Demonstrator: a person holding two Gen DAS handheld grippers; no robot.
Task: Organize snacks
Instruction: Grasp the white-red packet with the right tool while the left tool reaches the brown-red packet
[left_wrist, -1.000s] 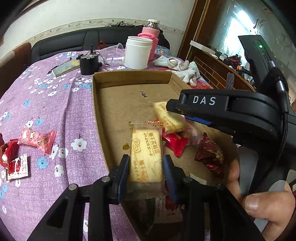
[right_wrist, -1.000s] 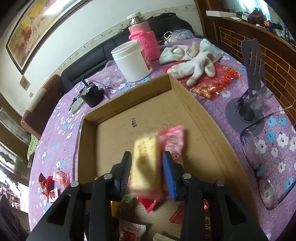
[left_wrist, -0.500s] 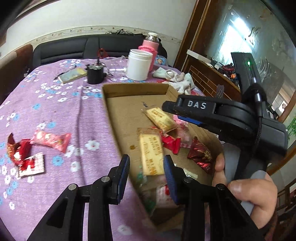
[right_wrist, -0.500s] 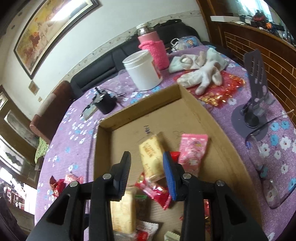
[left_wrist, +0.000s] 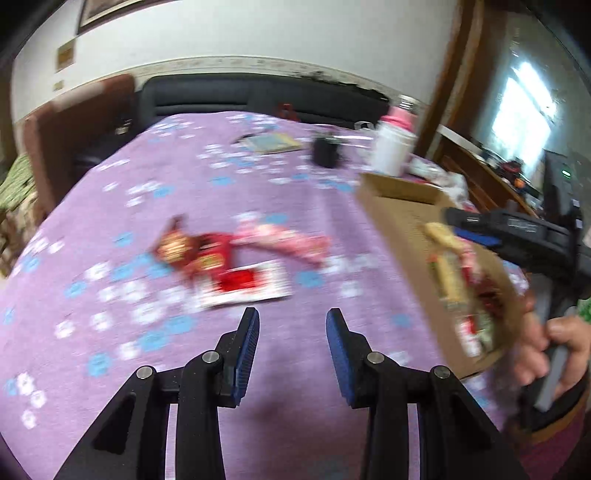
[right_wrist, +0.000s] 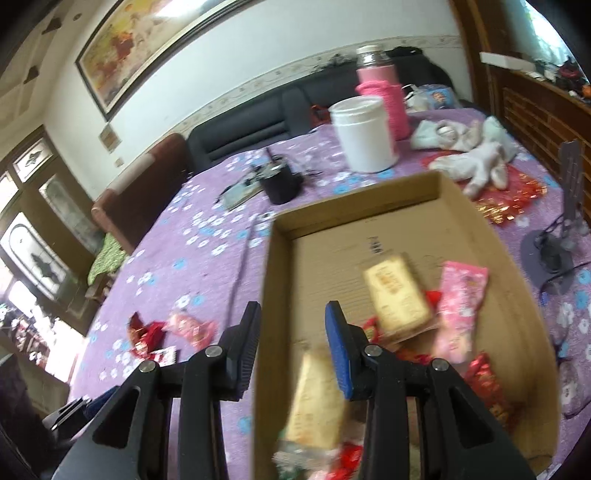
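left wrist view: our left gripper (left_wrist: 291, 326) gaped, holding nothing, above the purple tablecloth (left_wrist: 221, 206) — loose snacks (left_wrist: 229, 262) lay just ahead. right wrist view: our right gripper (right_wrist: 291, 321) was likewise spread and unladen over the cardboard tray (right_wrist: 461, 206) holding biscuit packets (right_wrist: 397, 299).

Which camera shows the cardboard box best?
The right wrist view: the box fills the frame, with open top, floor and snacks visible. The left wrist view shows the box only at its right edge, blurred and partly hidden.
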